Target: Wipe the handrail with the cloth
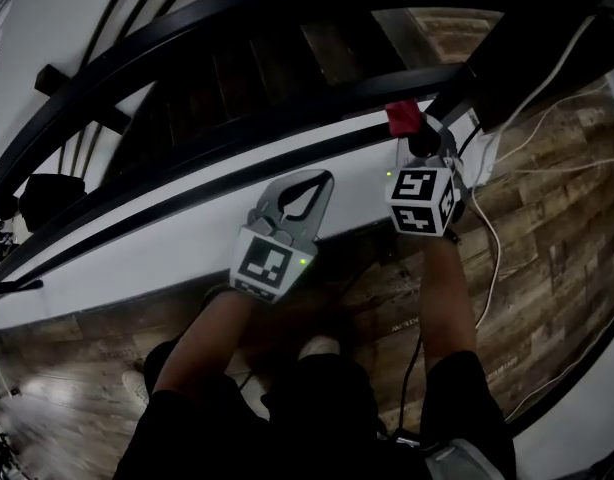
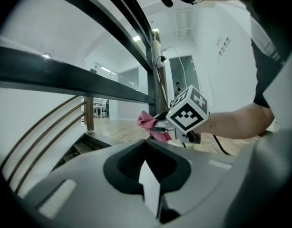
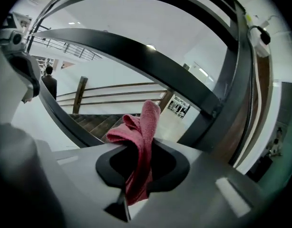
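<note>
1. Right gripper (image 1: 415, 140) (image 3: 131, 184): jaws clamped on a bunched pinkish-red terry cloth (image 1: 403, 118) (image 3: 142, 137). A loose fold sticks up past the tips.
2. Cloth position: at the lower bar of the black curved metal handrail (image 1: 287, 118), just beside the thick black end post (image 1: 507, 58). I can't tell whether it touches the bar. In the right gripper view it sits under the broad dark rail (image 3: 136, 51), with stairs showing behind it.
3. Left gripper (image 1: 322, 178) (image 2: 147, 172): jaws closed together with nothing between them. It is held below the rail, over the white stair-side band (image 1: 137, 253) and left of the right gripper. Its camera sees the cloth (image 2: 149, 122) and the right gripper's marker cube.
4. Surroundings: dark wooden stair treads (image 1: 287, 58) behind the rails, and a wood-plank floor (image 1: 557, 228) underfoot.
5. Obstructions: white cables (image 1: 495, 258) trail across the floor right of the right forearm. The post and upper rail crowd the cloth from the right and above.
6. Background: a person (image 3: 50, 83) stands far off at the left of the right gripper view.
</note>
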